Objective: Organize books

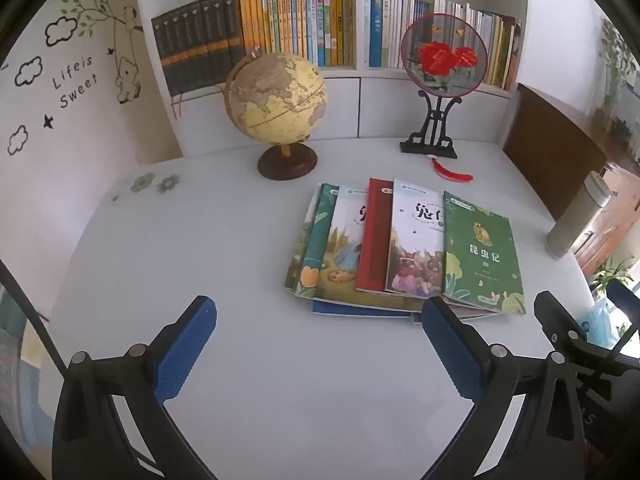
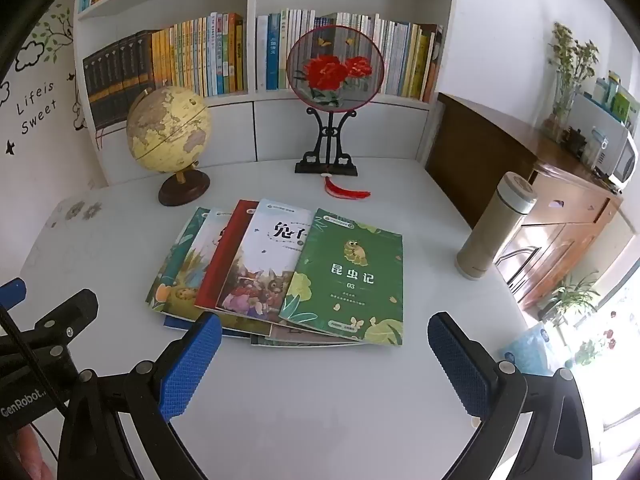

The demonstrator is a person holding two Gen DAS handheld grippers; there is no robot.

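Two wrist views of a white desk [image 1: 260, 280] set against a white bookshelf [image 1: 360, 20]. The landmark is the antique-style globe [image 1: 276, 100] on its round wooden base at the back of the desk.

Task items: a fanned spread of thin paperback books [image 2: 280, 272] lies flat on the desk, in front of the globe and offset towards the flask side. The covers overlap like tiles. The topmost, farthest from the globe, is a green book [image 2: 352, 276] with a cartoon insect and the number 03. Beside it, partly covered, lies a white-covered book [image 2: 264, 264] with a rabbit illustration, then a red book [image 2: 228, 248], then two more illustrated covers nearest the globe. A blue-edged book [image 1: 360, 307] shows beneath the spread at its near edge.

Grippers: the left gripper [image 1: 318, 316] hangs above bare desk on the near side of the spread, jaws spread wide and empty; its outer blue pad sits by the near edge of the books. The right gripper [image 2: 324, 336] is likewise wide apart with nothing between its pads, the green book's near corner lying just beyond the gap.

Other objects: a round embroidered fan [image 2: 336, 66] with red flowers stands on a black stand at the back, across from the globe, with a red tassel [image 2: 346, 192] at its foot. A beige vacuum flask [image 2: 496, 226] stands upright at the desk's edge, well beyond the books from the globe.
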